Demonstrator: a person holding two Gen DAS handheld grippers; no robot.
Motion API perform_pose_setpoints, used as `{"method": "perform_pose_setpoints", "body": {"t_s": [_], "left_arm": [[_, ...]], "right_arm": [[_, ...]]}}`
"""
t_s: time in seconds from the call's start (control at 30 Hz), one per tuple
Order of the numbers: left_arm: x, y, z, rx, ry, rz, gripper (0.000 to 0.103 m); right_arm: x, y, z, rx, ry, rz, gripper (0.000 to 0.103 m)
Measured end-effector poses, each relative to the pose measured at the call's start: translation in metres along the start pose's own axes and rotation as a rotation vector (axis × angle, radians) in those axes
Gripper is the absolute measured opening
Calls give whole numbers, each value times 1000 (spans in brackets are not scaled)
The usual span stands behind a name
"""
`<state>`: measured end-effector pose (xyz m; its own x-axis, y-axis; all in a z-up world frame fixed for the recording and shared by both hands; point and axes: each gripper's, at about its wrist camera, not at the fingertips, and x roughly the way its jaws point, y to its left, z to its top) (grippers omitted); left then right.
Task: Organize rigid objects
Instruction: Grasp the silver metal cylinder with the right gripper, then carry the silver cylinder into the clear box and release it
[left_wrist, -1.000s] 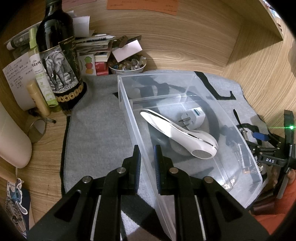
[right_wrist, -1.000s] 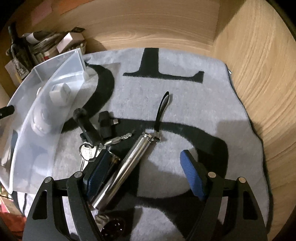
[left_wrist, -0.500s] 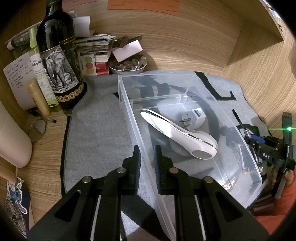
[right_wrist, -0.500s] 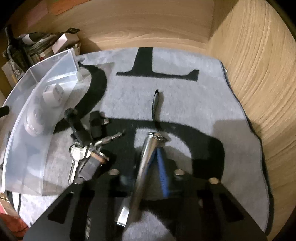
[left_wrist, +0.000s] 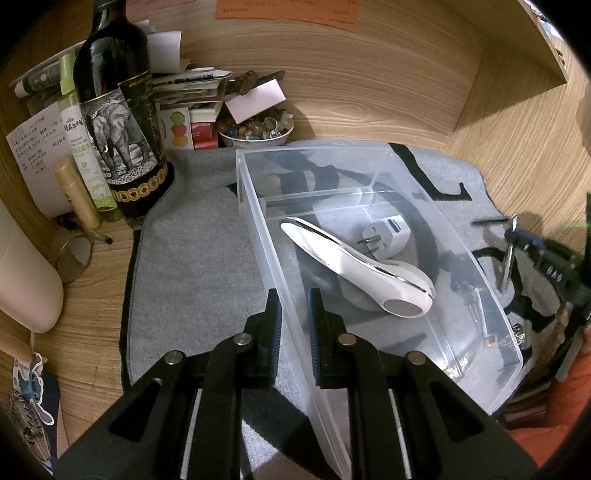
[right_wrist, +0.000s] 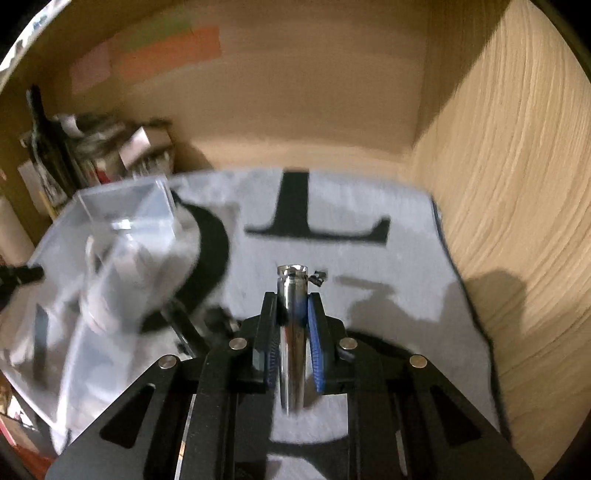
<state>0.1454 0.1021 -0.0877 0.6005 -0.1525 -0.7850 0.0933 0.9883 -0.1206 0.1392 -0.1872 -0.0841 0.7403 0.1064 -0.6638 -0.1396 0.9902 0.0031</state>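
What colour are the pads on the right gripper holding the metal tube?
Blue pads, clearest in the right wrist view, clamped on the shiny silver tube.

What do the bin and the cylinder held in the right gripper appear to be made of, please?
The bin looks like clear, glossy, rigid plastic: the mat's pattern shows through its walls. The cylinder, clamped in the right gripper, looks like polished metal, probably steel or chrome plate, given its mirror-like highlights.

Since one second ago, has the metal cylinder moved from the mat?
Yes. The metal cylinder, clamped in the right gripper, is lifted off the grey mat, above its black L.
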Motion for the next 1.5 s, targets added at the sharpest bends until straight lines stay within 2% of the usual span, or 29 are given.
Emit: {"method": "perform_pose_setpoints", "body": {"t_s": [0.47, 0.7, 0.97, 1.5], "left_arm": [[-1, 3, 0, 5, -1, 0, 13], [-1, 2, 0, 4, -1, 1, 13], [-1, 2, 0, 3, -1, 1, 13], [-1, 0, 0, 6, -3, 2, 13]], "right_arm": [[-40, 50, 42, -98, -194, 112, 14], [-49, 81, 48, -173, -226, 196, 14], [-42, 115, 41, -273, -184, 267, 14], [18, 147, 29, -379, 3, 255, 14]]}}
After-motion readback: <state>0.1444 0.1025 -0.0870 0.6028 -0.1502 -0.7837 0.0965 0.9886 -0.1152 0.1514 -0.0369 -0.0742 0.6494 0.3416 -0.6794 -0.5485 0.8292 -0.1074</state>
